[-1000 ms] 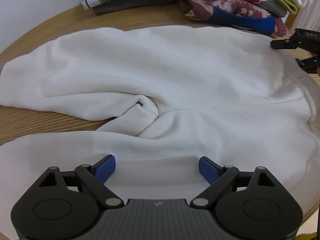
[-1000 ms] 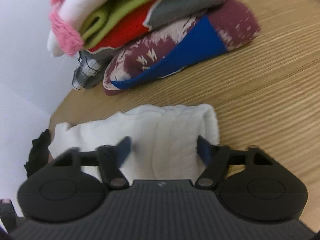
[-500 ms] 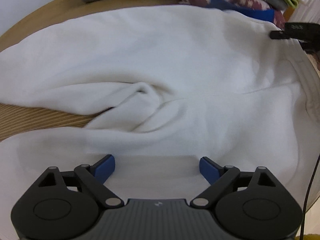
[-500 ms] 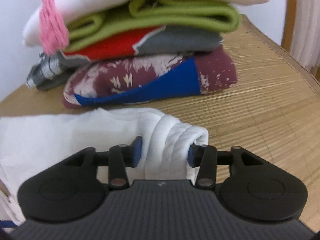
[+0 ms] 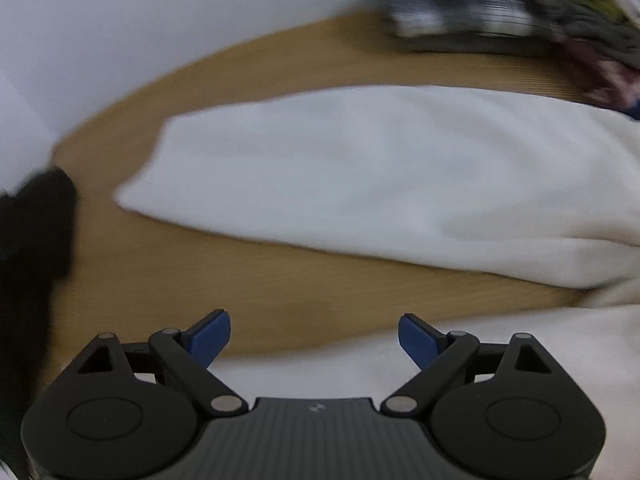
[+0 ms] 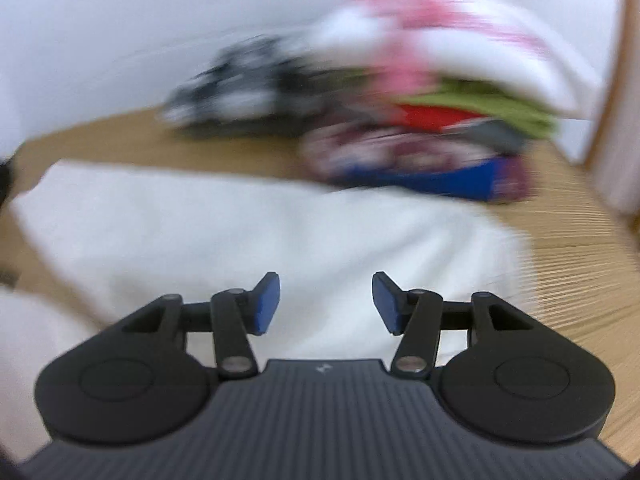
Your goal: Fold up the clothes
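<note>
Both the left claw (image 5: 314, 334) and right claw (image 6: 326, 304) gaped empty over the white garment (image 5: 360, 172), spread on the desk (image 5: 280, 276) for folding

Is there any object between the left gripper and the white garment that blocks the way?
Nothing visible does. The left gripper is open, with only bare wooden table between its fingers and the white garment lying ahead. The stack of folded clothes sits beyond the garment.

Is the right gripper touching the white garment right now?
Cannot tell. In the right wrist view the right gripper is open, its fingers over the white garment with nothing between them, but blur hides whether they rest on it.
</note>
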### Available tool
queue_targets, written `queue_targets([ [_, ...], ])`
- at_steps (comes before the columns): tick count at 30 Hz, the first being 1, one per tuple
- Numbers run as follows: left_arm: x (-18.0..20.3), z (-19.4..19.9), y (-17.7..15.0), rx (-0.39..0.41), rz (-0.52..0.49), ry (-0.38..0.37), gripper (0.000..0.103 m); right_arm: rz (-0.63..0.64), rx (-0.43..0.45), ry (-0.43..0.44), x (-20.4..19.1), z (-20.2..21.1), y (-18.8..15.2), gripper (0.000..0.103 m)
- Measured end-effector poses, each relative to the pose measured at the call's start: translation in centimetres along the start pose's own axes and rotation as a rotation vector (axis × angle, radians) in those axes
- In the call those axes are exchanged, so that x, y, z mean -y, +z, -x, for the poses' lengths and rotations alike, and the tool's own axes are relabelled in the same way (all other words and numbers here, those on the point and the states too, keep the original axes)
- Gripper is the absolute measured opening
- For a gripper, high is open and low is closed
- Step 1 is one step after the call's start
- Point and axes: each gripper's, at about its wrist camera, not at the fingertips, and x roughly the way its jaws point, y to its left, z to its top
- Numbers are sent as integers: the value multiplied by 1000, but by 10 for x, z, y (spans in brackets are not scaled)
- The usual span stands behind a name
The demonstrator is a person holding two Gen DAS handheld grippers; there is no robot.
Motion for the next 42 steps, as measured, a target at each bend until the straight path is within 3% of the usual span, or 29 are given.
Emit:
queue_targets([
  [7,-130,-62,33,24,-118,64,93,78,-68,91,-187,-58,-7,54],
  [13,-196,-95,45,21,-69,35,93,187,-103,101,-281,-103,11,53],
  [17,-217,-126,59,-1,-7,-12,93,195,-136,93,-308,-129,17,53],
  [25,-236,-169,72,-33,15,-101,96,232,-182,55,-351,-160,18,53],
  [32,-243,-172,76,2,37,-123,100,182,-178,58,-355,-172,27,55],
  [34,-245,-167,75,43,46,-97,98,161,-173,62,-355,-173,28,47],
  [35,-245,-166,74,52,40,-90,98,156,-167,65,-355,-172,28,36],
  [36,-244,-166,74,54,30,-88,95,157,-161,66,-357,-172,29,30],
  [38,-242,-169,72,41,8,-151,72,155,-149,61,-361,-169,29,23],
  [39,-242,-165,69,35,2,-191,47,151,-143,60,-362,-166,29,21],
  [42,-237,-150,54,5,-109,-169,39,159,-147,109,-357,-150,28,20],
])
